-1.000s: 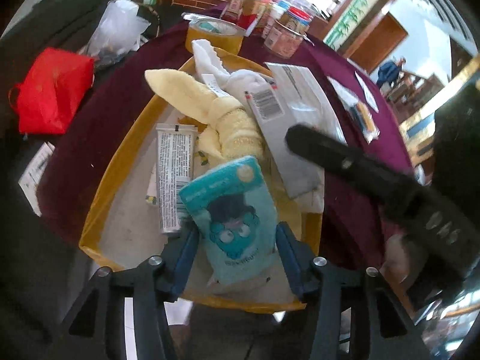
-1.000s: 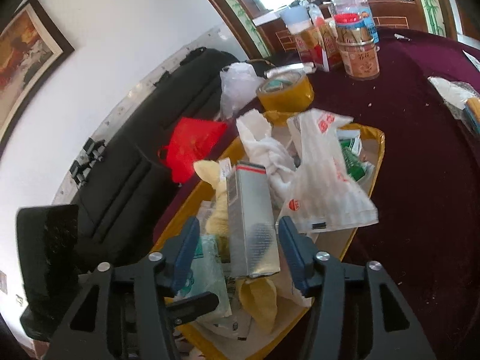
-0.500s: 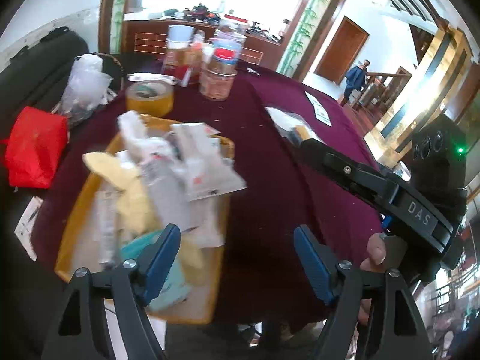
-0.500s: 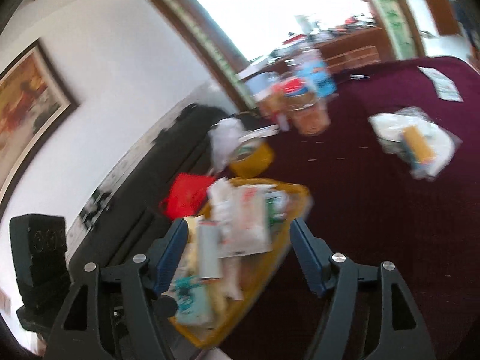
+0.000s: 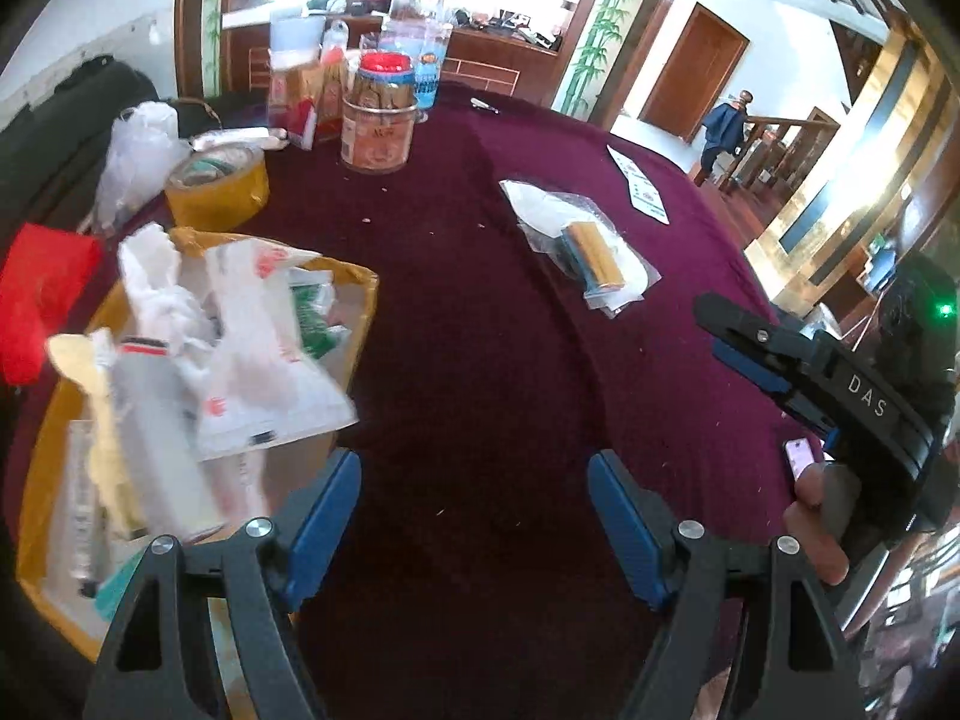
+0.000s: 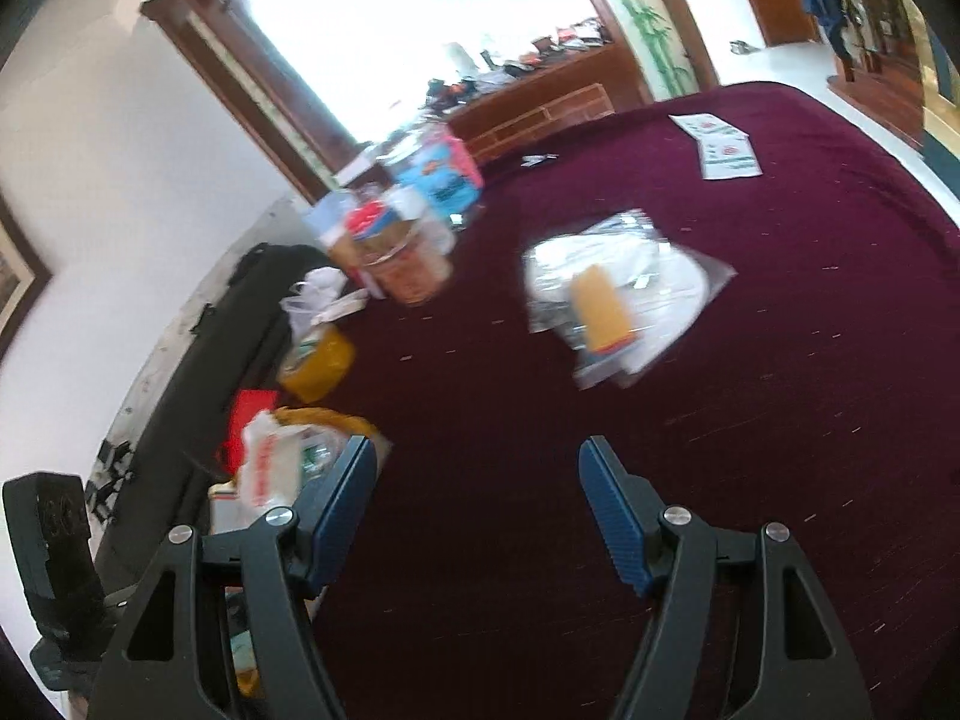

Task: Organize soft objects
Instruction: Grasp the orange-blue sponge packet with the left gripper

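A yellow tray (image 5: pixel 360 324) at the left of the maroon table holds white plastic bags (image 5: pixel 252 348), a pale yellow cloth (image 5: pixel 90 396), a silver box and tubes. It shows blurred in the right wrist view (image 6: pixel 324 420). Clear bags with a yellow-and-blue item (image 5: pixel 591 252) lie further right on the cloth, also in the right wrist view (image 6: pixel 600 306). My left gripper (image 5: pixel 474 516) is open and empty over bare cloth just right of the tray. My right gripper (image 6: pixel 477 510) is open and empty, and shows at the right of the left wrist view (image 5: pixel 720 324).
A roll of yellow tape (image 5: pixel 216 186), a red-lidded jar (image 5: pixel 378 114) and other jars stand at the table's back. A red bag (image 5: pixel 42 300) and a white bag (image 5: pixel 138 150) lie on the dark sofa at left. Paper slips (image 5: pixel 642 192) lie far right.
Both grippers let go of what they held over the tray, the left a teal packet and the right a silver box, opened wide and swung right over the bare cloth.
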Demonstrator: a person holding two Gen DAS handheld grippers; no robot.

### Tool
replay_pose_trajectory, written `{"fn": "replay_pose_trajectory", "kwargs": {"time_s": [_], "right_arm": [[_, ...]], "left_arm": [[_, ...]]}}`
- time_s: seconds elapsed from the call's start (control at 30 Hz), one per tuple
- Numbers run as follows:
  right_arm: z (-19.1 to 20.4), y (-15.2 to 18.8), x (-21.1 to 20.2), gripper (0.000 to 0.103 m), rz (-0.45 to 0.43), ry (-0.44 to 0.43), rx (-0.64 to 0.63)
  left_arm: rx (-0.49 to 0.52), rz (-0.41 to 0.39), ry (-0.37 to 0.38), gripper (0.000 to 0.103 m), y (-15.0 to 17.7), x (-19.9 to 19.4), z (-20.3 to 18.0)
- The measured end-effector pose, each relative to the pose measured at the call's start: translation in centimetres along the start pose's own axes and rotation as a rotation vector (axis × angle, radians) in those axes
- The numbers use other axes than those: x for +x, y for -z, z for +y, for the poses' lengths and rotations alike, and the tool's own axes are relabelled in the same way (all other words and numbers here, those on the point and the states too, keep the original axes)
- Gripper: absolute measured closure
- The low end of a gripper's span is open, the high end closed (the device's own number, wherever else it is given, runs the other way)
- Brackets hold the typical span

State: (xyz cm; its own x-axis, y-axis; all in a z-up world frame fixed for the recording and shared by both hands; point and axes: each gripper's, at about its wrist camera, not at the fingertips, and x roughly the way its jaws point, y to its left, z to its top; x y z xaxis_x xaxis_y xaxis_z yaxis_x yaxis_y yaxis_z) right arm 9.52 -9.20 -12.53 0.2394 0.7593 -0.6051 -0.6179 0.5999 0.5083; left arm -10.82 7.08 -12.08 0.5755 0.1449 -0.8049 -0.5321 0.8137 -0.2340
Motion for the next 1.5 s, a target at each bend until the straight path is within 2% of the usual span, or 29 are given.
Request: {"fn": "replay_pose_trajectory", "kwargs": {"time_s": [0.17, 0.37, 0.47, 0.6, 0.67, 0.77, 0.87, 1.0, 1.1, 1.13, 1.23, 1.27, 1.3, 1.33, 1.4, 1.43, 1.5], "right_arm": [[-2.4, -2.1, 1.9, 0.034, 0.048, 0.066, -0.011], [-2.8, -5.2, 6.4, 0.034, 0.085, 0.137, -0.073], [-4.6, -7.0, 7.3, 0.034, 0.089, 0.125, -0.019], [-8.7, -8.2, 7.3, 0.034, 0.043, 0.102, 0.064], [-10.6, -7.9, 7.3, 0.034, 0.025, 0.085, 0.116], [-13.1, -7.5, 7.5, 0.034, 0.049, 0.047, 0.234], [-14.2, -7.7, 6.7, 0.034, 0.023, 0.085, 0.279], [-14.5, -7.9, 5.9, 0.034, -0.002, 0.096, 0.289], [-14.8, -8.1, 5.1, 0.034, -0.042, 0.154, 0.294], [-14.9, -8.2, 5.0, 0.034, -0.045, 0.162, 0.288], [-15.0, -8.2, 5.1, 0.034, -0.036, 0.117, 0.294], [-15.0, -8.2, 5.3, 0.034, -0.026, 0.094, 0.297], [-14.9, -8.2, 5.4, 0.034, -0.024, 0.082, 0.296], [-14.8, -8.2, 5.4, 0.034, -0.023, 0.079, 0.29], [-14.4, -8.1, 5.3, 0.034, -0.031, 0.081, 0.273], [-14.3, -8.1, 5.2, 0.034, -0.033, 0.082, 0.268], [-14.1, -8.1, 5.2, 0.034, -0.034, 0.064, 0.265]], "left_arm": [[-0.021, 0.025, 0.024, 0.021, -1.0, 2.6, -0.6], [-0.058, 0.071, 0.045, 0.021, -1.3, 4.7, -0.3], [-0.088, 0.094, 0.049, 0.021, -1.5, 5.4, -0.4], [-0.083, 0.111, 0.04, 0.021, -2.3, 6.4, -1.5], [-0.072, 0.112, 0.02, 0.021, -3.1, 7.1, -2.5], [-0.063, 0.145, -0.016, 0.021, -4.6, 9.1, -4.6], [-0.048, 0.189, -0.039, 0.022, -6.3, 11.7, -6.3], [-0.025, 0.229, -0.067, 0.022, -9.8, 16.0, -8.9], [-0.011, 0.249, -0.076, 0.022, -12.2, 19.2, -10.4], [-0.006, 0.258, -0.104, 0.022, -12.9, 20.3, -11.0], [-0.021, 0.279, -0.086, 0.022, -13.9, 22.1, -12.2], [-0.011, 0.269, -0.104, 0.023, -14.3, 22.6, -12.6], [0.015, 0.254, -0.151, 0.025, -14.6, 23.4, -13.2], [0.024, 0.255, -0.165, 0.035, -14.8, 24.1, -13.4], [0.008, 0.257, -0.161, 0.049, -15.1, 24.9, -13.3], [0.003, 0.249, -0.161, 0.062, -15.1, 25.2, -13.2], [0.013, 0.236, -0.194, 0.066, -15.1, 25.1, -13.0]]}}
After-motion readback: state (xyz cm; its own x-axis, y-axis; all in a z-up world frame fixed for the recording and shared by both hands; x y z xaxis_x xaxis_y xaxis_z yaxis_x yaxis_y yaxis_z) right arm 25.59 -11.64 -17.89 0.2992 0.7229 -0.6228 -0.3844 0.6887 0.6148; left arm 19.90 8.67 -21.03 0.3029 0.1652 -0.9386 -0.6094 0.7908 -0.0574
